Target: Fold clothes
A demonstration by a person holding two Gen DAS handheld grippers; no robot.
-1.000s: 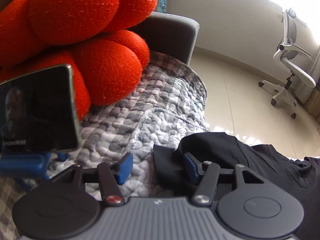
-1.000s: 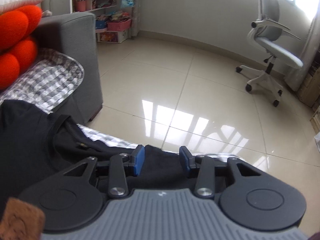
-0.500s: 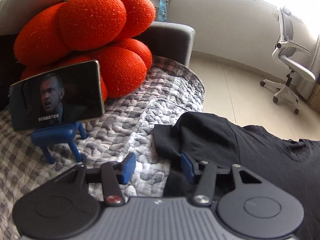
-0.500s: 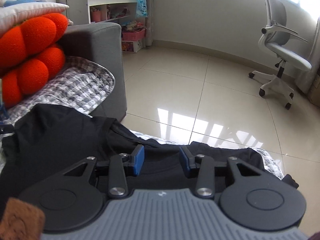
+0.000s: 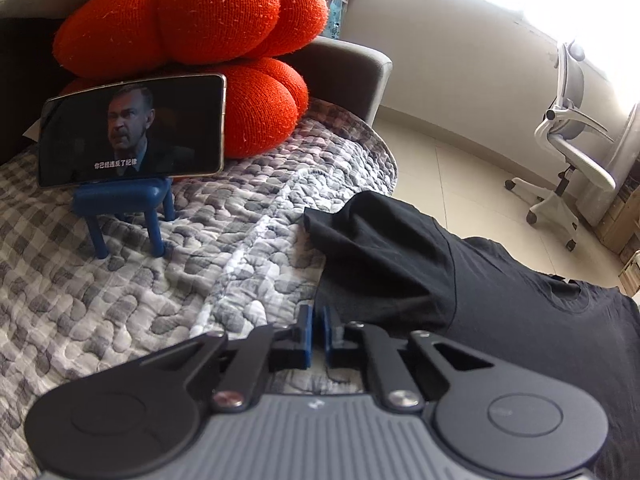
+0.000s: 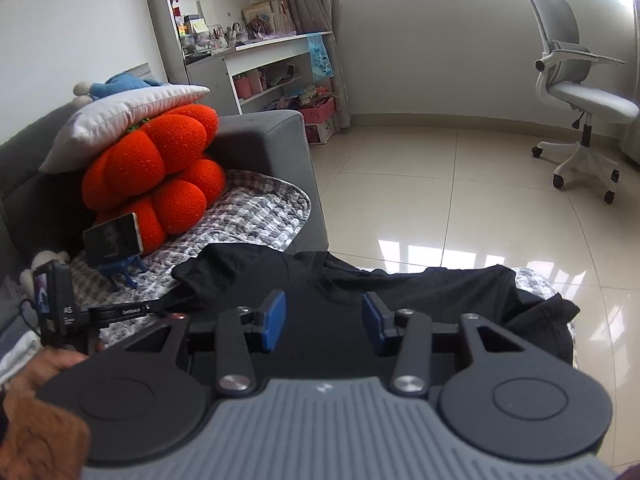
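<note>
The grey sofa (image 6: 264, 140) runs along my left with a checked quilt (image 5: 120, 280) spread over its seat, and my black T-shirt (image 6: 332, 320) lies flat across that quilt at the seat's front edge, its neck opening toward the tiled floor (image 6: 420, 208) and one sleeve (image 5: 372, 240) pointing toward the cushions. A white office chair (image 6: 580, 120) stands well apart on the tiles, by the window. Against the sofa arm sits a stack of orange cushions (image 6: 156, 176) with a pale pillow (image 6: 120, 120) on top. Just in front of them a phone (image 5: 132, 130) rests sideways on a small blue stand (image 5: 124, 204), its screen lit. My right claw (image 6: 323, 322) hovers level over the middle of the shirt with its blue pads (image 6: 274, 320) spread wide, nothing between them. My left claw (image 5: 316, 336) sits low at the shirt's side edge under the sleeve, its pads almost together with only a thin slit between; I cannot tell whether any cloth is pinched in there. My left hand (image 6: 44, 364) wraps its handle at the sofa's near side.
</note>
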